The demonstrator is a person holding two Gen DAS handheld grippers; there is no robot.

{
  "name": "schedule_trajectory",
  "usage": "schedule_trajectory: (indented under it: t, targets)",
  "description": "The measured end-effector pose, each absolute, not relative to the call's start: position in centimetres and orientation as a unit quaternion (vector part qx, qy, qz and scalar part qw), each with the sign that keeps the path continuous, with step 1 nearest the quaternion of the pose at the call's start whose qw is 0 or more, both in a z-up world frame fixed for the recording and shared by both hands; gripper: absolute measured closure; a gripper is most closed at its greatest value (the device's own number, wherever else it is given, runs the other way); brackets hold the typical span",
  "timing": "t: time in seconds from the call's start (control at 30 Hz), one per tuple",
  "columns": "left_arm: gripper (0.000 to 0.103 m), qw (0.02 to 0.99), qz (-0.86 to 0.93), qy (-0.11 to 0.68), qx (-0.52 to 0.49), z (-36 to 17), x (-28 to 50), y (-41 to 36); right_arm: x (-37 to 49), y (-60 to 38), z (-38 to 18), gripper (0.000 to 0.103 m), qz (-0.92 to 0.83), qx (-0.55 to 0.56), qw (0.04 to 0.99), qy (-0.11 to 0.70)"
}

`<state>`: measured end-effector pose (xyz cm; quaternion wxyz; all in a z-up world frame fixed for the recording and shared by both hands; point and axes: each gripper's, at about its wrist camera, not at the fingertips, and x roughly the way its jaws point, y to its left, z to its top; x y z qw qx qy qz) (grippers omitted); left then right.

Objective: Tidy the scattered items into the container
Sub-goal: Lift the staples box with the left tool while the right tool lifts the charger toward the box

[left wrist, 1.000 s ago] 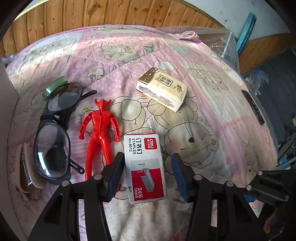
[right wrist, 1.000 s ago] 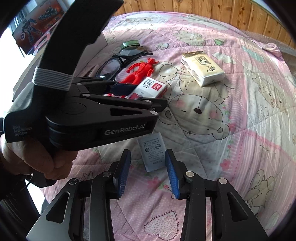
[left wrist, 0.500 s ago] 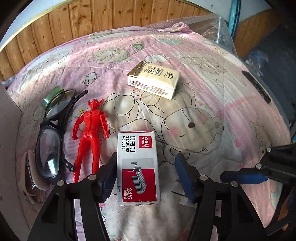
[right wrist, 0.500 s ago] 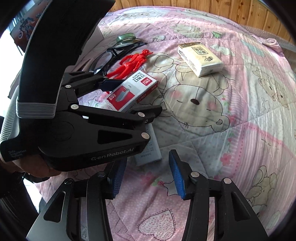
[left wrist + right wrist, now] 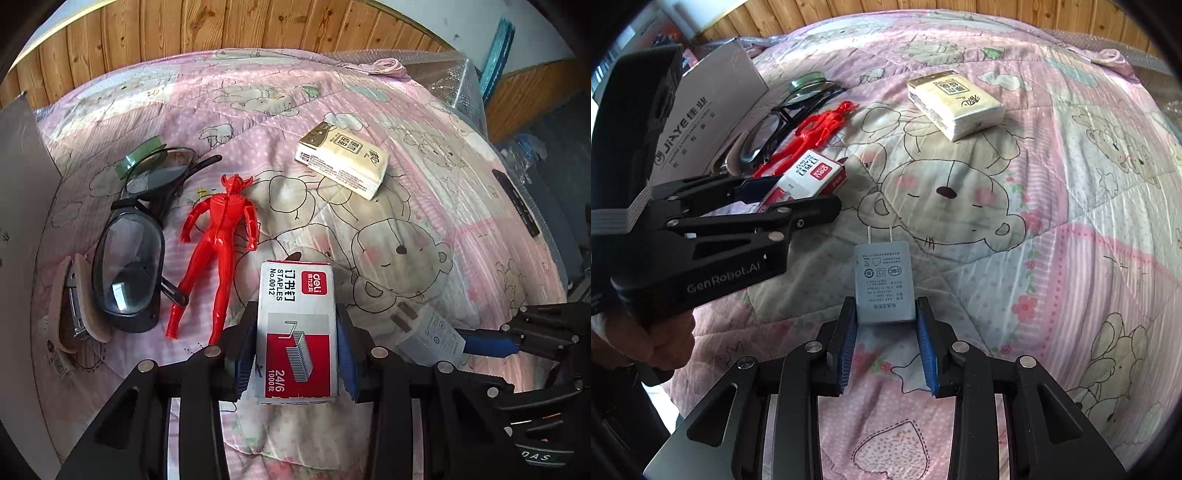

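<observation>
My left gripper (image 5: 295, 314) is shut on a red and white staples box (image 5: 297, 332), its blue pads pressed against both long sides. The box (image 5: 812, 177) sits tilted in that gripper (image 5: 798, 192) in the right wrist view. My right gripper (image 5: 886, 302) is shut on the base of a grey plug charger (image 5: 884, 280), prongs pointing away. On the pink quilt lie a red toy figure (image 5: 218, 240), black glasses (image 5: 129, 258), a tissue pack (image 5: 343, 162) and a green tape roll (image 5: 138, 158). The cardboard container (image 5: 713, 110) stands at the left.
A tan object with a metal part (image 5: 74, 302) lies beside the glasses, near the container wall (image 5: 22, 184). A person's hand (image 5: 661, 332) holds the left gripper. Wooden panelling (image 5: 221, 29) lies beyond the quilt, and bubble wrap (image 5: 443, 74) at the far right.
Both grippers have shut: the left on the staples box, the right on the charger. The charger now shows whole in the right wrist view, with the left gripper off to the left.
</observation>
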<state>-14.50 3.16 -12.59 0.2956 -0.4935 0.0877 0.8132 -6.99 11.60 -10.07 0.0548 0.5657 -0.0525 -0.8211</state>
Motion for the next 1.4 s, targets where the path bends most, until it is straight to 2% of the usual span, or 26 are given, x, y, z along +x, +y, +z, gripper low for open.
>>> schedule_trajectory:
  t: [0.1, 0.13, 0.23, 0.5, 0.8, 1.4]
  targets:
    - [0.055, 0.298, 0.825, 0.113, -0.467, -12.9, -13.7, 3.8, -7.7, 11.8, -10.2, 0.070, -0.825, 0.559, 0.052, -0.062]
    - [0.065, 0.295, 0.826, 0.105, -0.468, -12.8, -13.8, 3.4, -7.7, 12.1, -10.1, 0.070, -0.825, 0.558, 0.051, -0.074]
    - [0.065, 0.298, 0.820, 0.060, -0.484, -12.3, -14.5, 1.9, -7.4, 13.0, -9.8, 0.071, -0.825, 0.554, 0.046, -0.099]
    - [0.065, 0.303, 0.819, 0.008, -0.487, -10.1, -13.2, -0.1, -7.1, 13.5, -8.6, 0.071, -0.831, 0.541, 0.041, -0.122]
    - [0.065, 0.247, 0.840, 0.021, -0.482, -8.1, -11.5, -2.2, -6.9, 12.9, -8.0, 0.071, -0.835, 0.535, 0.032, -0.123]
    - [0.065, 0.234, 0.865, 0.022, -0.444, -3.9, -8.9, -6.0, -6.5, 8.9, -6.8, 0.071, -0.844, 0.525, 0.039, -0.101]
